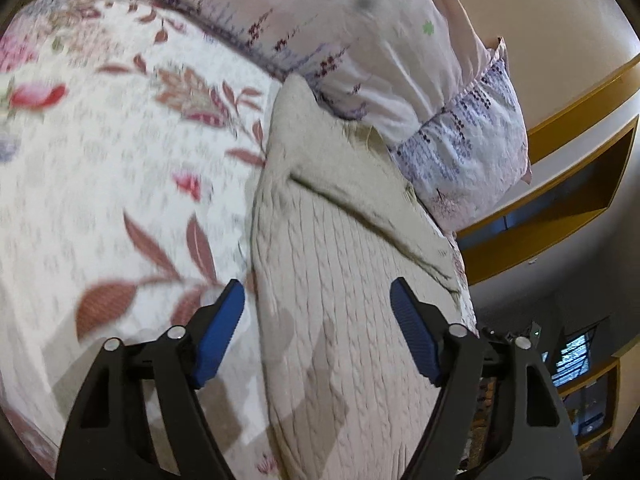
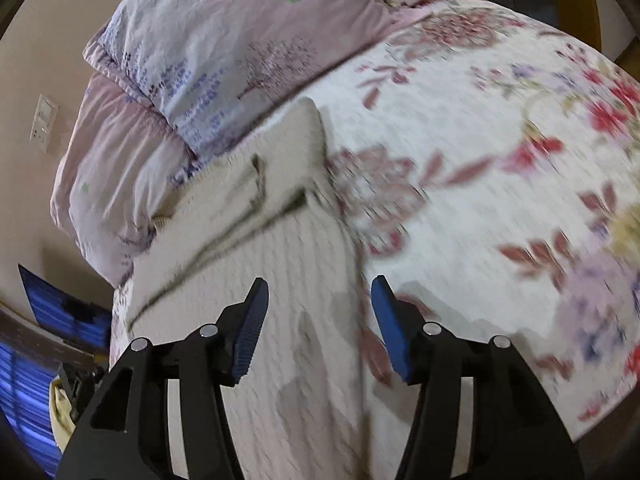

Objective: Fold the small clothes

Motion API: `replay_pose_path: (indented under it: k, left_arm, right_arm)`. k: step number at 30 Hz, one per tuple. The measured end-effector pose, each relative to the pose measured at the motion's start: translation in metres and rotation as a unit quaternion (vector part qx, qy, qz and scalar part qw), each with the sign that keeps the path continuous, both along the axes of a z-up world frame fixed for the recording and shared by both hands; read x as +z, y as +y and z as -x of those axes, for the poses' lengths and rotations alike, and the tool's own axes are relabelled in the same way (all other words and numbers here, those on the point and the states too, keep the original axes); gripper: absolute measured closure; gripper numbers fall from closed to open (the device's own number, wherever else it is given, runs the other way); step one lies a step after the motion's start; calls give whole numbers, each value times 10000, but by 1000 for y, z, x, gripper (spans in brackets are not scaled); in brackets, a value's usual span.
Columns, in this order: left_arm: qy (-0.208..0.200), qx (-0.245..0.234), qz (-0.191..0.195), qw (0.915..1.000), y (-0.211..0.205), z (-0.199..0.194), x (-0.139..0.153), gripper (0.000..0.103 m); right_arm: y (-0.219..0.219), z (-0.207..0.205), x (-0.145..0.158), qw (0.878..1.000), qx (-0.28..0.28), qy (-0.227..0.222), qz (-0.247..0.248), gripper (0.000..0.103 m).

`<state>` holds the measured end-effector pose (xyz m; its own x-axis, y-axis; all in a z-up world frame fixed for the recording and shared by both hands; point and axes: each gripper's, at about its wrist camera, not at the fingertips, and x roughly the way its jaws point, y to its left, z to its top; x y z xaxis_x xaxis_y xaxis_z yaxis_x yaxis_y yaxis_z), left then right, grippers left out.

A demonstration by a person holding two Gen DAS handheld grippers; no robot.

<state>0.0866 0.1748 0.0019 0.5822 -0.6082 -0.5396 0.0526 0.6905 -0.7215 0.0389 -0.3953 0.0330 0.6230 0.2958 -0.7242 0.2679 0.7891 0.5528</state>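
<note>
Left wrist view: the left gripper (image 1: 318,312) hangs wide, holding nothing, its blue pads (image 1: 218,336) clear of the cloth; the sweater (image 1: 340,264), cream cable-knit, lies flat on the quilt (image 1: 120,168) along the bed's right side, its far end touching the pillow (image 1: 360,40) at the head; one fold crosses its upper part as a dark slanting crease; the pads straddle its left long edge, one over the quilt and one over the knit; to fold well I would lower onto that edge, pinch all layers together near the near corner, and lift only enough to carry it over.

Right wrist view: the right gripper (image 2: 320,308) is likewise wide and empty; here the sweater (image 2: 280,280) runs from below the pads up to the pillow (image 2: 224,48), the quilt (image 2: 500,140) spreading to the right; the pads (image 2: 250,336) bracket the edge that borders the open quilt; judging by this, both grippers should take one edge at matched points and move together, so the knit does not skew; motion blur hides the near hem.
</note>
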Motion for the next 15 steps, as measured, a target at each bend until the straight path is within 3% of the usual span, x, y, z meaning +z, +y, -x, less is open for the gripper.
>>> replay_pose_path:
  k: [7, 9, 15]
  left_arm:
    - [-61, -155, 124, 9998, -12, 27, -2, 43]
    - [-44, -237, 220, 9995, -14, 35, -4, 48]
    - [-9, -502, 677, 9964, -22, 62, -10, 54]
  right_arm:
    - [-4, 26, -19, 9991, 177, 88, -385, 62]
    - [0, 32, -24, 9967, 393, 108, -702, 71]
    - [14, 50, -31, 9890, 892, 29, -1180, 76]
